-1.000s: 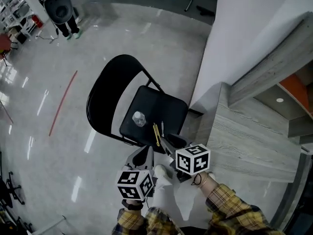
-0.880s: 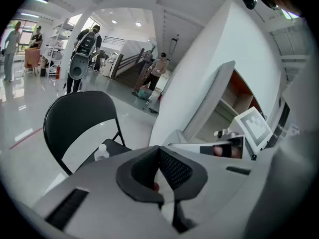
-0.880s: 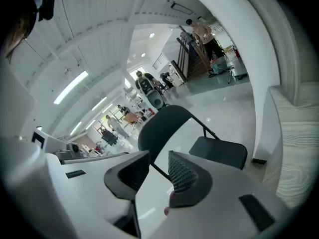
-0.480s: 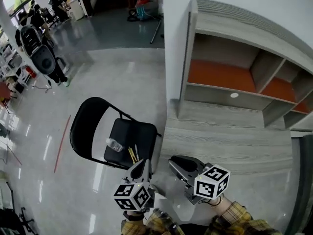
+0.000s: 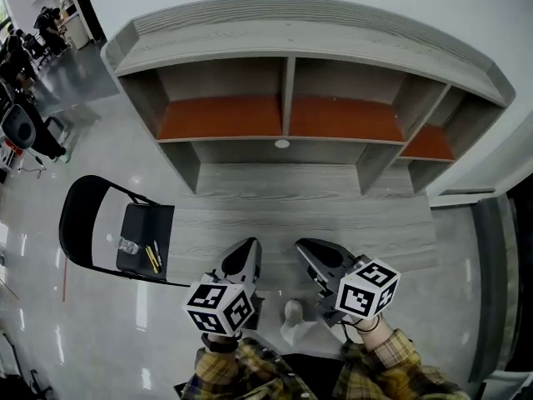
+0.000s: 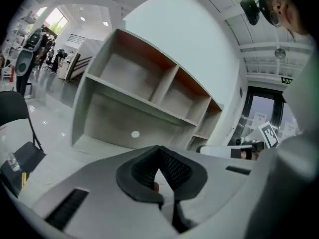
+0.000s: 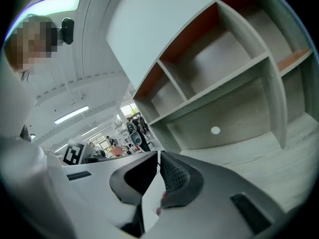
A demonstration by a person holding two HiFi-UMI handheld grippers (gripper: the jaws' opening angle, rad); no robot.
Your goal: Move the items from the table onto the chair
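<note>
A clear bottle point(image 5: 128, 246) and pens point(image 5: 153, 257) are seen on the chair point(image 5: 143, 222) seat, off the table's point(image 5: 308, 215) left end. The left gripper point(image 5: 247, 248) is held closed and empty. The right gripper point(image 5: 306, 248), just closing, is nearly closed on nothing.

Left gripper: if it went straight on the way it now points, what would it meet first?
The left gripper aims across the desktop at the back panel. Nothing stands in between, so probably that panel, or the desktop itself; depth is unclear.
</note>
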